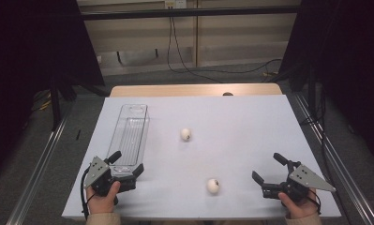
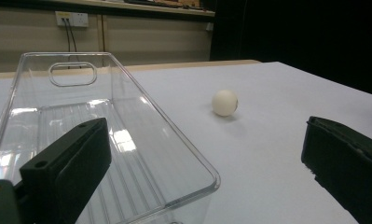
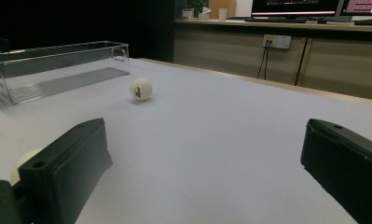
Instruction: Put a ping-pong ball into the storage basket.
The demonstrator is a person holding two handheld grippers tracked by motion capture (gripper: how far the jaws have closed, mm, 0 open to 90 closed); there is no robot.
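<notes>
A long clear plastic bin lies empty on the left of the white table top. Two white balls rest on the sheet, one in the middle and one nearer the front. My left gripper stands open at the bin's near end. In the left gripper view that gripper has the bin's near corner low between its jaws, untouched, and the middle ball beyond. My right gripper is open at the front right. From the right gripper I see the marked ball, the bin, and the near ball half hidden behind a jaw.
The white sheet covers a wooden table whose far edge shows. Metal rails run along both sides, with dark curtains behind. Cables trail on the floor beyond the table. A wall socket sits on the cabinet front.
</notes>
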